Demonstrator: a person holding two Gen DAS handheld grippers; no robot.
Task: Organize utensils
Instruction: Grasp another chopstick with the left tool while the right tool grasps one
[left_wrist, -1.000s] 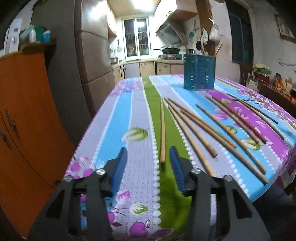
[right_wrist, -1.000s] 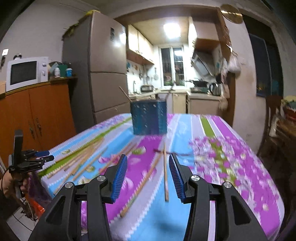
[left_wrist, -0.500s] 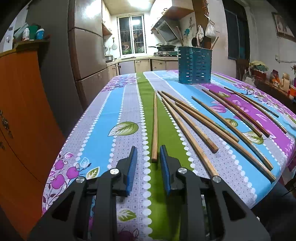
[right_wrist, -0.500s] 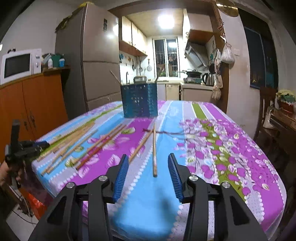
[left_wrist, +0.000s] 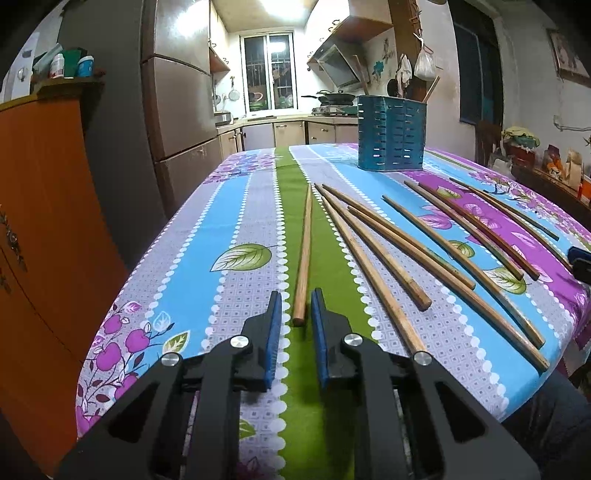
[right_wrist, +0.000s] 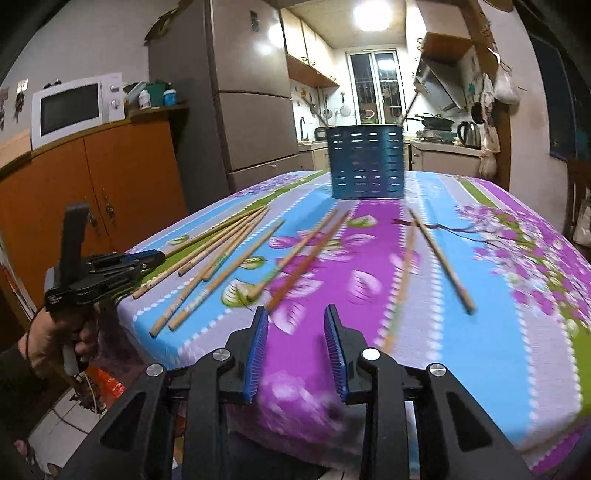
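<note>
Several wooden chopsticks (left_wrist: 373, 266) lie spread over the striped floral tablecloth (left_wrist: 207, 236). A blue slotted utensil holder (left_wrist: 391, 138) stands at the far end. My left gripper (left_wrist: 295, 295) is low over the green stripe, jaws closing. The near end of the leftmost chopstick (left_wrist: 304, 251) lies between its pads with a small gap on each side. My right gripper (right_wrist: 297, 310) hovers over the purple stripe near the table's edge, jaws closing on nothing. A reddish chopstick (right_wrist: 306, 258) ends just past its left fingertip. The holder (right_wrist: 365, 162) is straight ahead of it.
An orange cabinet (left_wrist: 37, 221) and a tall fridge (left_wrist: 177, 103) stand left of the table. A microwave (right_wrist: 70, 107) sits on the cabinet. A person's hand (right_wrist: 55, 332) holds the left gripper (right_wrist: 147, 258) at the table corner. Two chopsticks (right_wrist: 439, 258) lie to the right.
The left jaws have narrowed around the near end of the leftmost chopstick. The right gripper has swung left and sunk toward the table, and its jaws have narrowed.
</note>
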